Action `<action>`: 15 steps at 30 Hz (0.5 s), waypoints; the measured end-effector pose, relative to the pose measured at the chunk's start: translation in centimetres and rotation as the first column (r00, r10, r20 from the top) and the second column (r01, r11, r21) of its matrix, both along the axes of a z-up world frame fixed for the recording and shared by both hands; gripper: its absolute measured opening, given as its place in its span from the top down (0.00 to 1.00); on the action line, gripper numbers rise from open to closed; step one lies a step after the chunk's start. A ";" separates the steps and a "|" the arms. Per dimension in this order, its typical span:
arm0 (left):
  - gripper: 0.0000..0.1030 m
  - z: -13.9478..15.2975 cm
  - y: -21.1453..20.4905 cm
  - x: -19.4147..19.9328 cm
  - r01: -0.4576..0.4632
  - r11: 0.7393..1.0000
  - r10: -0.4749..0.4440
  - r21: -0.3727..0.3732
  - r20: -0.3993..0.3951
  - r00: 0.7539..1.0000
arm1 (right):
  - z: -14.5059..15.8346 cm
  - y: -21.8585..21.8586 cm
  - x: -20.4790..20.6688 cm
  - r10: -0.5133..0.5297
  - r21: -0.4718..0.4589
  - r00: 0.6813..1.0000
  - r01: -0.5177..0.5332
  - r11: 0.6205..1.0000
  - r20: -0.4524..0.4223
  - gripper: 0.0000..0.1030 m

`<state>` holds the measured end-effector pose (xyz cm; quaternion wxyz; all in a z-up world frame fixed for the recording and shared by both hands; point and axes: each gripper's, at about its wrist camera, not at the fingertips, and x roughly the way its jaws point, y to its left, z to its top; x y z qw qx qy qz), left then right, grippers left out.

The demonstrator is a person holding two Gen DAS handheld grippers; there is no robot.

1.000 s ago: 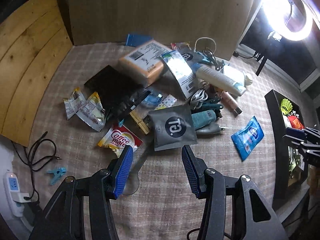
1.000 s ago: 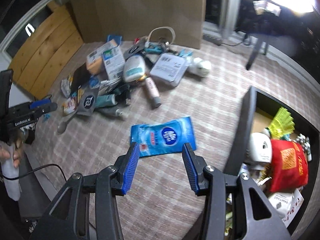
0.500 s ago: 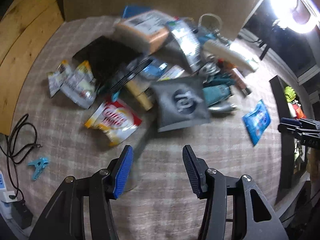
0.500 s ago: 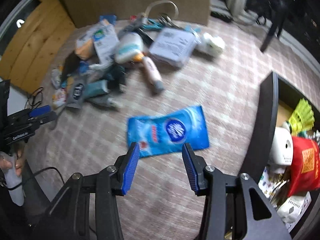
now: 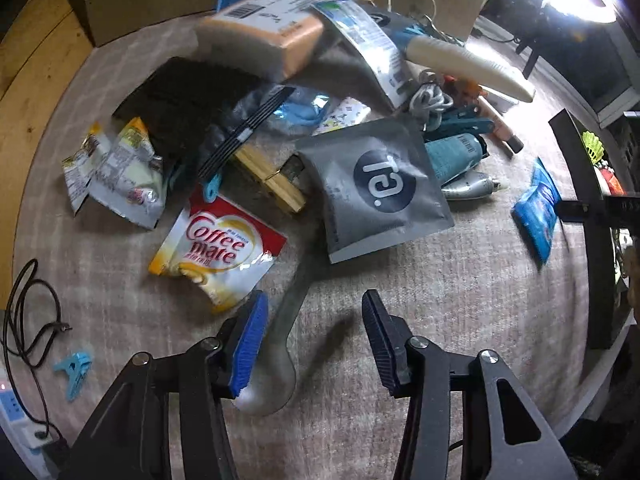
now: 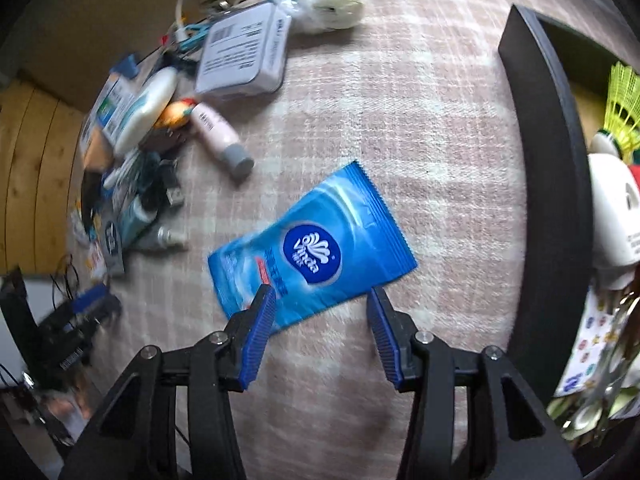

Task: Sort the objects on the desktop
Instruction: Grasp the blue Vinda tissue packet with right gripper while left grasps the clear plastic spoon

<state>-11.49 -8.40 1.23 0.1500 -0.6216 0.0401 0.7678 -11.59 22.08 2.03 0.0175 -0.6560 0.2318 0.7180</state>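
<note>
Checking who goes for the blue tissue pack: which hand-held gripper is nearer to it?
Right. The right hand-held gripper hangs open just over the blue tissue pack's near edge; the left hand-held gripper is across the table by the spoon.

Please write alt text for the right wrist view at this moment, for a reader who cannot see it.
The open right gripper hangs just above a blue tissue pack lying flat on a checked cloth, its jaws having just widened with nothing gripped. A black bin with sorted items stands to the right, and a pile of bottles and boxes lies at upper left.
</note>
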 end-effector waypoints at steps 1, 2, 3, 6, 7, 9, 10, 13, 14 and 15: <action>0.62 0.1 0.1 0.0 0.006 1.000 -0.006 -0.004 -0.005 1.000 | 0.1 0.1 -0.2 -0.015 -0.002 1.000 0.015 1.000 -0.007 0.51; 0.64 0.1 0.3 0.0 0.017 1.000 -0.017 -0.004 -0.004 1.000 | 0.1 0.1 -0.6 -0.029 0.003 1.000 0.029 1.000 -0.008 0.50; 0.65 0.2 0.5 0.1 0.026 1.000 -0.027 -0.004 -0.005 1.000 | 0.1 0.2 -0.9 -0.038 0.005 0.999 0.038 0.999 -0.004 0.48; 0.78 0.3 1.2 0.5 0.062 0.998 -0.062 0.007 0.003 0.998 | 0.1 0.2 -1.9 -0.075 -0.003 0.997 0.075 0.997 0.001 0.43; 0.79 0.4 1.4 0.7 0.070 0.998 -0.070 0.001 -0.004 0.998 | 0.2 0.1 -2.2 -0.078 0.000 0.997 0.078 0.997 0.002 0.43; 0.80 0.5 1.5 0.8 0.074 0.997 -0.074 -0.001 -0.007 0.997 | 0.2 -0.4 -3.4 -0.072 0.030 0.997 0.071 0.997 0.012 0.41; 0.85 0.5 1.4 0.8 0.073 0.997 -0.073 0.010 -0.002 0.997 | 0.3 -0.7 -3.8 -0.065 0.052 0.998 0.064 0.997 0.011 0.41; 0.91 0.7 1.2 0.9 0.069 0.997 -0.069 0.022 0.001 0.998 | 0.3 -2.3 -5.6 -0.030 0.136 0.999 0.026 0.990 0.024 0.38; 0.93 0.7 1.2 1.0 0.069 0.997 -0.069 0.025 0.003 0.998 | 0.2 -3.0 -6.2 -0.014 0.163 0.999 0.009 0.987 0.029 0.34; 0.93 0.8 1.1 1.1 0.069 0.997 -0.069 0.027 0.004 0.998 | 0.1 -3.7 -6.7 0.000 0.181 0.999 -0.007 0.983 0.037 0.28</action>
